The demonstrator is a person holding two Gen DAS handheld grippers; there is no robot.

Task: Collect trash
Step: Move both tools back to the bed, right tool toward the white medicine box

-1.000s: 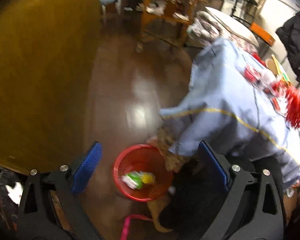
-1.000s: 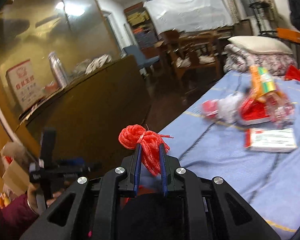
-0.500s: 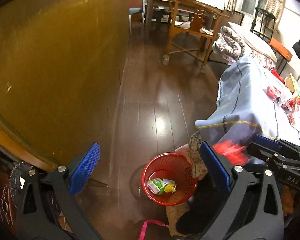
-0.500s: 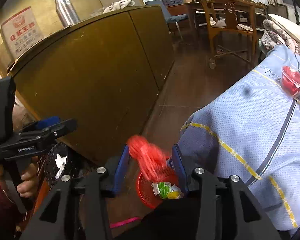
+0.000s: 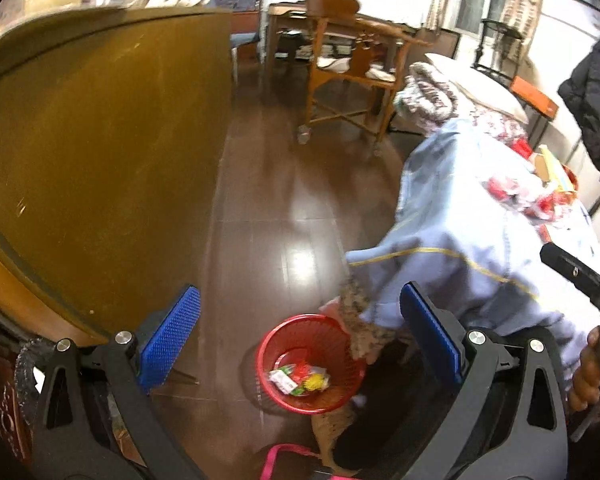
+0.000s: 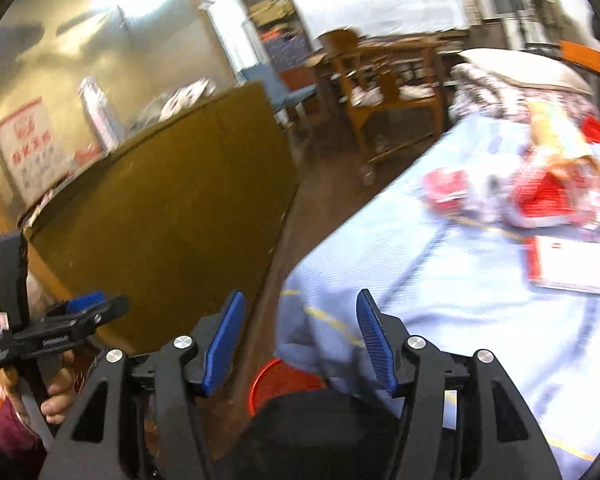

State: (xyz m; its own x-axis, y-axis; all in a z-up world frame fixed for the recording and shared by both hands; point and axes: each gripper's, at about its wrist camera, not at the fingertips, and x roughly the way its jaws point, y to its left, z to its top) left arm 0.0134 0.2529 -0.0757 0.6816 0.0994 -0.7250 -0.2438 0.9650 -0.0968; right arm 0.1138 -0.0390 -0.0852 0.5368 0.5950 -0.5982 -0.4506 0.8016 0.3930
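**Red mesh dropped, back to the table for more**

Red netting that I pinched a second ago is gone from my right fingers; they now stand spread and empty, swung up from the bin toward the blue tablecloth. The wad appears to lie in the red basket on the floor at the table's corner, among the green and yellow wrappers. My left fingers are spread wide and empty too, above that basket. So one piece is delivered, I judge, and more waits.

Count: one basket; two grippers, both empty; on the table one heap of red-and-clear packaging and one flat red-edged packet; blur hides finer numbers.
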